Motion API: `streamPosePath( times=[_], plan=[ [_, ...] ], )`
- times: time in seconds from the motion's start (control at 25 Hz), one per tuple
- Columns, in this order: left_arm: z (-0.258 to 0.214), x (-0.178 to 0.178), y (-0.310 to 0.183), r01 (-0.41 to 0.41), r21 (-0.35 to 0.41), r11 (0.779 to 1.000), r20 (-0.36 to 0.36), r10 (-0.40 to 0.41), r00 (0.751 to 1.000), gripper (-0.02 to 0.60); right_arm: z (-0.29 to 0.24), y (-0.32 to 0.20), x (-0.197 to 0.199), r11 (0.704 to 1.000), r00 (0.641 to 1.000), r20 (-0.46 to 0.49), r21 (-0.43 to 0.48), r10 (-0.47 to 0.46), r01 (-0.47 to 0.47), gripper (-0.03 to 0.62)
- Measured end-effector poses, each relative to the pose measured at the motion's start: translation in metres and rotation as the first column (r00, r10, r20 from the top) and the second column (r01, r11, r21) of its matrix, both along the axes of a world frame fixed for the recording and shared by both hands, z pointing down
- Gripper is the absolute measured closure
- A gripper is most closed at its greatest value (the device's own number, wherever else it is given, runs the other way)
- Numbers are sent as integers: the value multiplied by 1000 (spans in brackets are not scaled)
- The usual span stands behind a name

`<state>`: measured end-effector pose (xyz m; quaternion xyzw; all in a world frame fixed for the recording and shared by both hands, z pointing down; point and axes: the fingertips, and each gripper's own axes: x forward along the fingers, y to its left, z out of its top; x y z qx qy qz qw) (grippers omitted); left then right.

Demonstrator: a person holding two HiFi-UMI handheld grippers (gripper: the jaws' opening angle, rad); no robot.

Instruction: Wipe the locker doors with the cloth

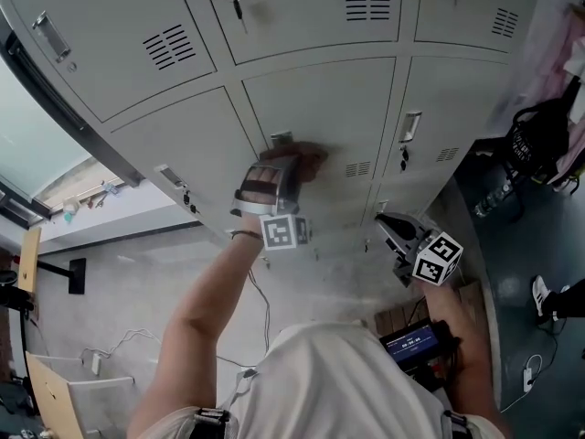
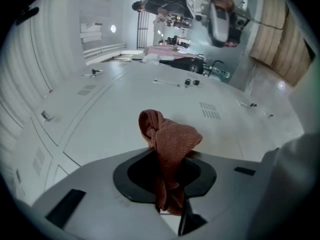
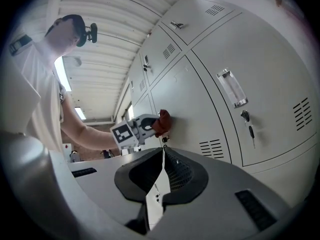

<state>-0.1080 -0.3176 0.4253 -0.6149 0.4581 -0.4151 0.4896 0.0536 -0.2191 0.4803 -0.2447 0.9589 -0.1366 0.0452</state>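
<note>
Mid-wipe on one locker door [image 1: 320, 99]
My left gripper [image 2: 170, 186] clamps the cloth [image 2: 169, 141] against it; my right gripper [image 1: 391, 231], pinched shut on nothing, hangs at four o'clock. The other doors are probably left to do.

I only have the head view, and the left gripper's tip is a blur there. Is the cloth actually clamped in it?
Observer: Yes. In the left gripper view the jaws are shut on the reddish-brown cloth, which bunches out past the tips.
Operator: Is it on the door?
Observer: From the right gripper view, the cloth at the left gripper looks pressed against the locker door.
Operator: And the other one?
Observer: The right gripper has its jaws shut together, with nothing between them.
</note>
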Motion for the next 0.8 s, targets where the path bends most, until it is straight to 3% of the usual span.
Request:
streamPosePath(
  times=[0.12,0.24,0.32,0.4,0.56,0.64,0.72,0.8],
  plan=[
    [-74,-10,2,13,123,992,-60,-6,998,502,-3,1,5,1000,1000,5,3,15,-15,571],
    [-145,-22,8,35,256,966,-95,-11,995,502,-1,1,7,1000,1000,17,-1,21,-21,571],
    [-163,-27,11,43,283,958,-114,-11,993,502,1,2,6,1000,1000,18,-5,20,-20,571],
    [-142,-27,9,38,242,970,-108,-12,994,502,4,4,6,1000,1000,18,-12,20,-20,571],
    [-56,-22,4,-18,147,989,-66,28,997,502,8,6,7,1000,1000,-5,-29,11,-11,571],
    [-26,-19,3,-25,83,996,-89,33,996,502,9,6,7,999,1000,-14,-33,9,-9,571],
    [0,-21,3,-16,6,1000,-194,17,981,502,11,7,7,999,1000,-16,-38,10,-11,571],
    [17,-29,5,5,-46,999,-375,-21,927,502,13,10,7,999,1000,-27,-43,10,-11,571]
  ],
)
